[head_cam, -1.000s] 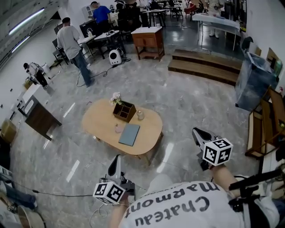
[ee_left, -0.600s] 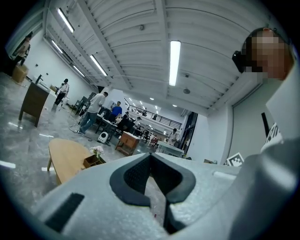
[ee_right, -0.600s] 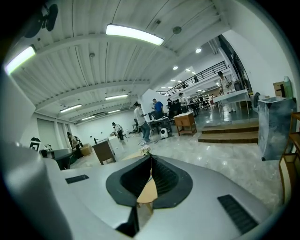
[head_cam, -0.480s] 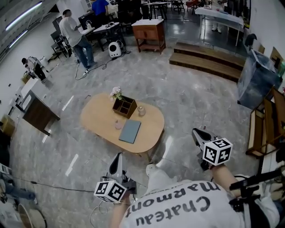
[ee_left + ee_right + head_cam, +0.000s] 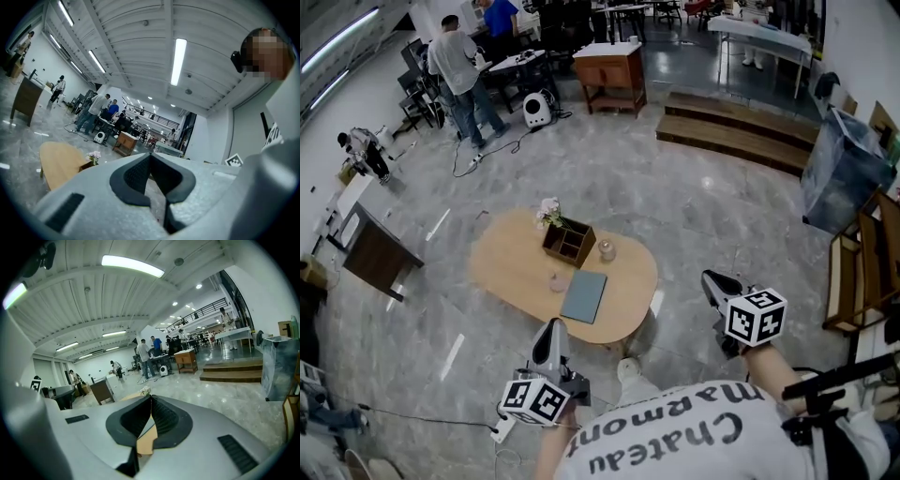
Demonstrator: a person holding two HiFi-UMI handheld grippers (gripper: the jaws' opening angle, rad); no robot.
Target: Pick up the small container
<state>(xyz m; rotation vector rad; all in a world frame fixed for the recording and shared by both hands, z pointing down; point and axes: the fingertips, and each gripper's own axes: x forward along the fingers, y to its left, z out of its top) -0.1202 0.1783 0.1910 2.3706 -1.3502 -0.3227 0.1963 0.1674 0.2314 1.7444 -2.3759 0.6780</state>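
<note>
Both hands are held low in front of the person's chest. The left gripper (image 5: 551, 330) points level at the near edge of the desk (image 5: 511, 267). The right gripper (image 5: 713, 280) tips slightly downward over bare floor to the desk's right. Each gripper's fingers are pressed together at the tips with nothing between them: the left pair (image 5: 133, 176) and the right pair (image 5: 132, 420).

The oval desk stands alone on the marble floor (image 5: 703, 206), with open room on every side. The nearest obstacles are a dark cabinet (image 5: 370, 253) to the left, low steps (image 5: 731, 136) beyond, and a wooden rack (image 5: 848, 281) at the right edge. A cable (image 5: 412, 412) trails on the floor near the left gripper.

On the desk are:
- one wooden organiser box (image 5: 568, 242)
- one posy of flowers (image 5: 548, 212) at its far corner
- one grey-blue notebook (image 5: 584, 295) lying flat
- two small vessels

The clear small container (image 5: 606, 250) sits just right of the box. The other vessel, a pinkish cup (image 5: 554, 278), is near the notebook's left side. Both are well apart from the grippers.
</note>
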